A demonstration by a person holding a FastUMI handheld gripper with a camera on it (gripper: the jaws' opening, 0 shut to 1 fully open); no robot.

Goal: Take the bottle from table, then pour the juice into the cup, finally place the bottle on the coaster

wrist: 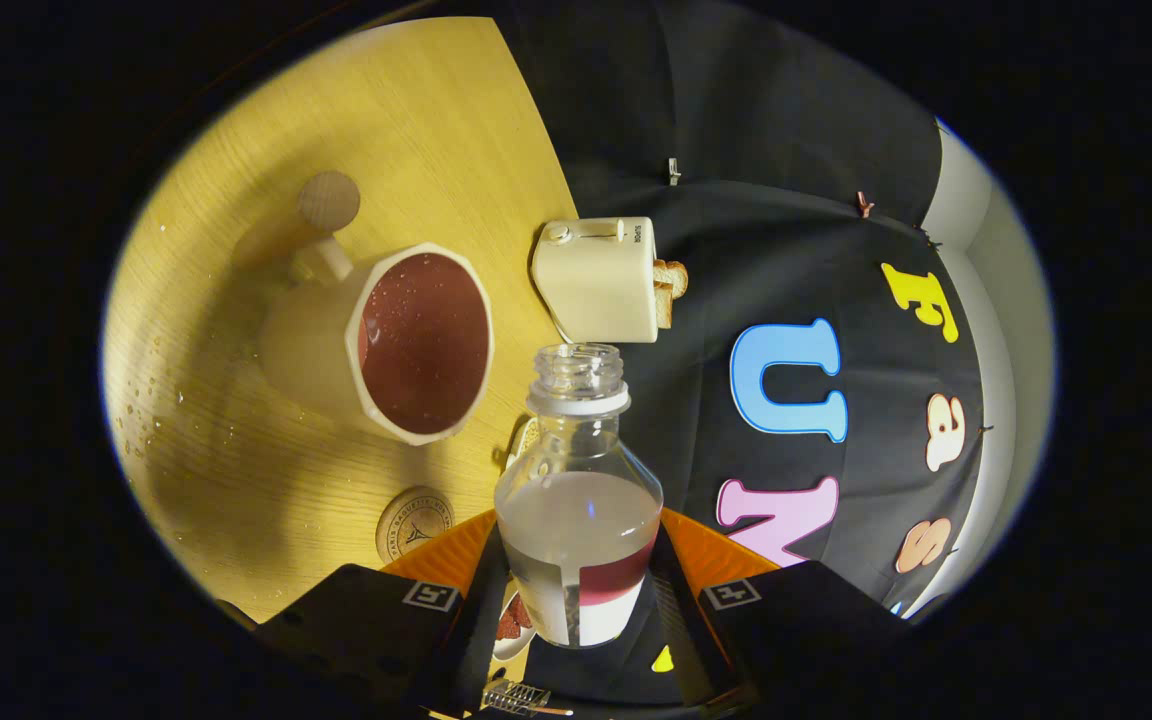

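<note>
Gripper (576, 600) clamping bottle (578, 500) beside cup (406, 345)

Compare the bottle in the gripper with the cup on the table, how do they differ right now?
The bottle is clear plastic; the cup is opaque cream with a reddish inside. The bottle sits gripped between the gripper fingers; the cup stands free on the wooden table. The bottle's mouth is narrow, the cup's wide. Both are uncapped and open.

We see a light wooden table (266, 480) with visible grain, scattered with water droplets (141, 405), under warm light. At its far edge stands a cream toaster (598, 280) holding bread slices (670, 288). Behind hangs black cloth (736, 180); beyond it, a pale wall (986, 260).
</note>
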